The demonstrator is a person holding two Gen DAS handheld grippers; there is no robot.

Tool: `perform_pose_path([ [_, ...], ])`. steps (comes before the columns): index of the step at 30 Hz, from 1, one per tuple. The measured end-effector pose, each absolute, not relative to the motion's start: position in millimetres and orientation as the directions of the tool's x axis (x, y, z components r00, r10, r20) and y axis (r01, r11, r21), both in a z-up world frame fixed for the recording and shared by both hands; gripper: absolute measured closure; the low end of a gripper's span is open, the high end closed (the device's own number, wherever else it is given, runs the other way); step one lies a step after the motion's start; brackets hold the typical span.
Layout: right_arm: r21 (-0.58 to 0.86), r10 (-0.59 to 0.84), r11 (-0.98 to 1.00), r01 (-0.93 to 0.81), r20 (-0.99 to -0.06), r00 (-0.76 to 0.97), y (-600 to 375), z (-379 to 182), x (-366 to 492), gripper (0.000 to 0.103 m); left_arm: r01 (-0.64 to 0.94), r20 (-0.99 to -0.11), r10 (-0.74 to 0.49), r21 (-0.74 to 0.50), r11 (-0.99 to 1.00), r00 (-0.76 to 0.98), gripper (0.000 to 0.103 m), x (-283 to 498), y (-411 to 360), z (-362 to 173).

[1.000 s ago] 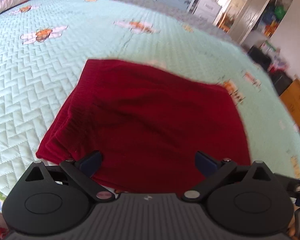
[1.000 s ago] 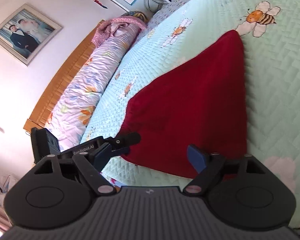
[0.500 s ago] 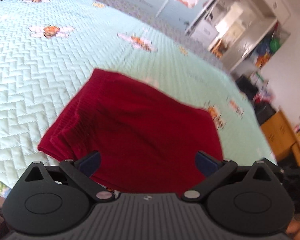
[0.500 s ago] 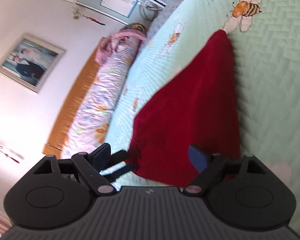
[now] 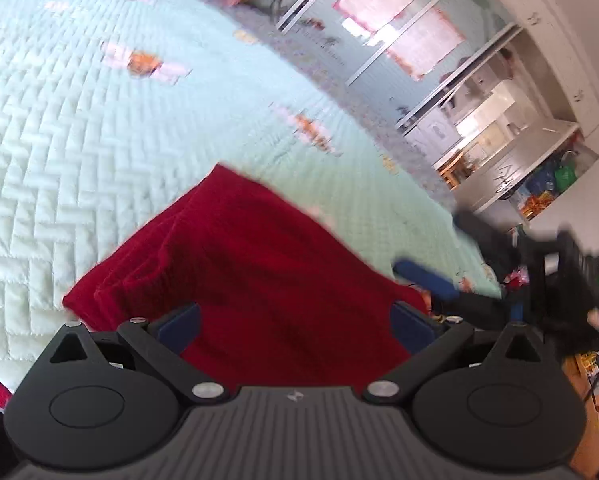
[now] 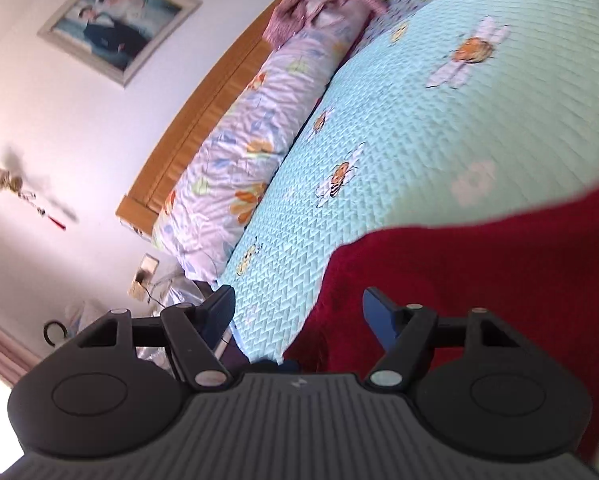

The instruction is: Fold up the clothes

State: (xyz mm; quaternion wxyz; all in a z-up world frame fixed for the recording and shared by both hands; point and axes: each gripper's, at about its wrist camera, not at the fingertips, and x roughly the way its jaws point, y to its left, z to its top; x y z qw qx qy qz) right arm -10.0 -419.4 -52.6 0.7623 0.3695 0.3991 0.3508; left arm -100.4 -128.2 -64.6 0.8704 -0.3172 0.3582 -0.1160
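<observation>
A dark red garment lies folded flat on the pale green quilted bedspread. My left gripper hovers open over its near edge, with nothing between the blue pads. In the left wrist view the other gripper shows blurred at the right, past the garment's corner. In the right wrist view the red garment fills the lower right. My right gripper is open and empty above the garment's corner and the bed's edge.
A rolled floral duvet lies along the wooden headboard. A framed photo hangs on the wall. Shelves and a cluttered cabinet stand beyond the bed's far side. The bedspread carries bee prints.
Both grippers have drawn back and swung, staying open. The left view has tilted toward the shelves; the right view has turned toward the headboard. The garment has not moved.
</observation>
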Motion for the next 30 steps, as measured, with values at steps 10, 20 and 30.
perform_pose_path([
  [10, 0.861, 0.833, 0.494, -0.12, -0.428, 0.351, -382.7, -101.9, 68.0, 0.045, -0.033, -0.526, -0.514, -0.72, 0.694, 0.677, 0.0, -97.5, -107.2, -80.3],
  [20, 0.779, 0.716, 0.605, -0.167, -0.44, 0.542, -405.3, -47.6, 17.5, 0.031, -0.021, -0.552, -0.492, -0.679, 0.734, 0.673, 0.0, -111.9, -110.4, -56.4],
  [30, 0.382, 0.371, 0.915, -0.129, -0.672, 0.641, -389.8, -1.1, -100.8, 0.017, 0.055, -0.638, -0.469, -0.557, 0.829, 0.611, 0.0, -112.2, -147.0, -23.6],
])
